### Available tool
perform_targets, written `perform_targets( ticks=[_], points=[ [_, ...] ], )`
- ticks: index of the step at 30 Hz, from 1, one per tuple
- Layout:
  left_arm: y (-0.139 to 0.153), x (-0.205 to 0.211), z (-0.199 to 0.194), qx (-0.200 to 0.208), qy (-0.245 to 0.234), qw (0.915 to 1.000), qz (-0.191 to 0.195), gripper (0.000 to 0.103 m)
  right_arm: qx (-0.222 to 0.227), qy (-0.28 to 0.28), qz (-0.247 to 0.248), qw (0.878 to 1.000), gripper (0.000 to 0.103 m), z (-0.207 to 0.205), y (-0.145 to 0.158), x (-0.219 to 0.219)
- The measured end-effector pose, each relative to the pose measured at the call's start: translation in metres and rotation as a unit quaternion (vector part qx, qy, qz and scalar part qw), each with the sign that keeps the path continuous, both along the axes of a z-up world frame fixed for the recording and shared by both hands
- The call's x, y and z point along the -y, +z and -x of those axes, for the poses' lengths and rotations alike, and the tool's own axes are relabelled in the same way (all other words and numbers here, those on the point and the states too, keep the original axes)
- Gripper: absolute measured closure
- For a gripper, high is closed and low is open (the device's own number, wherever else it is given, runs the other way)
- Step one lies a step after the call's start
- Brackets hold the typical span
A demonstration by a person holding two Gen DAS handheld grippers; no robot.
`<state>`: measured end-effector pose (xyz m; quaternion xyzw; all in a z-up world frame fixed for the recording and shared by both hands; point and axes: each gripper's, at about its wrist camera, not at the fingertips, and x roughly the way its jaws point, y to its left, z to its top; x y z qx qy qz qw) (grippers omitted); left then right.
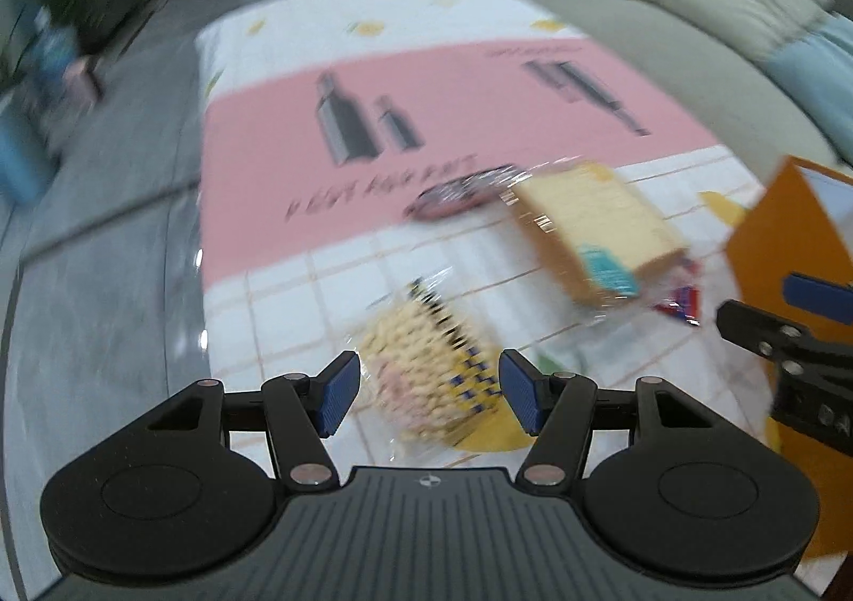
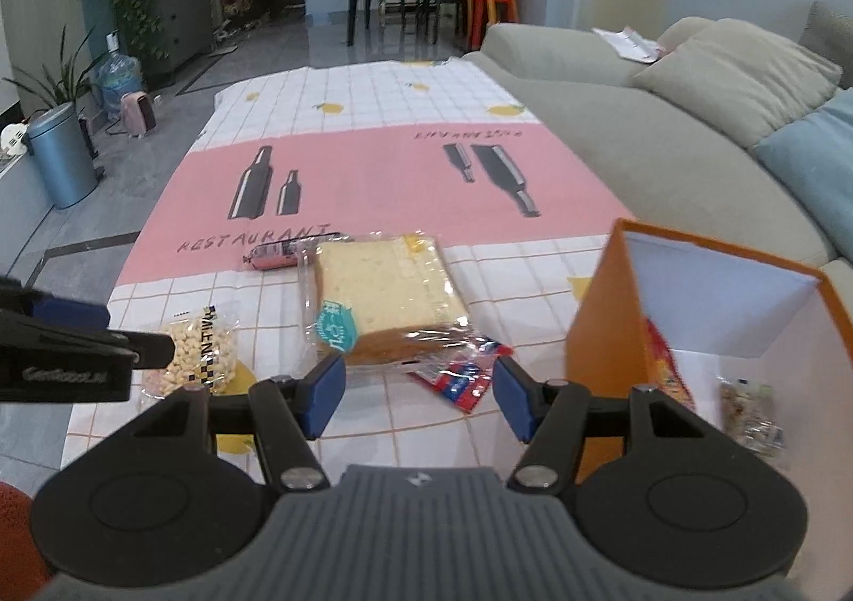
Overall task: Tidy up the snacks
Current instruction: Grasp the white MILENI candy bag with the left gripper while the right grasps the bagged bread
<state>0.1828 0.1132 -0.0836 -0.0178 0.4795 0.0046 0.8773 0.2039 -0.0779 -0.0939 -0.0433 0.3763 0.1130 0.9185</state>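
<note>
Left gripper [image 1: 429,390]: jaws open, peanut bag [image 1: 426,377] lying between them, ungripped.
Right gripper [image 2: 418,395]: open, empty.
Surroundings: wrapped bread [image 2: 384,297] centre frame; orange box [image 2: 608,323] lower right.

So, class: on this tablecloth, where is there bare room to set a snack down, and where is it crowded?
Free: the pink band beyond the sausage, between the printed bottles, and the white checks behind it. Also the strip between the bread and the orange box. Crowded: the near edge, where the peanut bag, bread and red wrapper sit close together.
</note>
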Motion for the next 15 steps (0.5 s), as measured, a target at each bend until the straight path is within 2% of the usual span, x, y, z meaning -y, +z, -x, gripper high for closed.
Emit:
perform_targets(
  ticks=[4,8,12,15],
  points=[
    [-0.014,-0.019,-0.01,-0.031,0.053,0.9971,0.045,0.032,0.001,0.034,0.01,0.999,0.042,-0.014,-0.007,-0.015],
    [-0.023,-0.03,-0.021,-0.051,0.101,0.9885,0.1,0.032,0.007,0.082,0.038,0.996,0.042,-0.028,-0.013,-0.037],
    [-0.03,-0.037,-0.025,-0.064,0.139,0.9809,0.12,0.032,0.03,0.13,0.103,0.986,0.04,-0.038,-0.026,-0.06],
    [-0.032,-0.04,-0.028,-0.069,0.152,0.9764,0.137,0.029,0.036,0.145,0.151,0.977,0.04,-0.044,-0.04,-0.07]
  ],
)
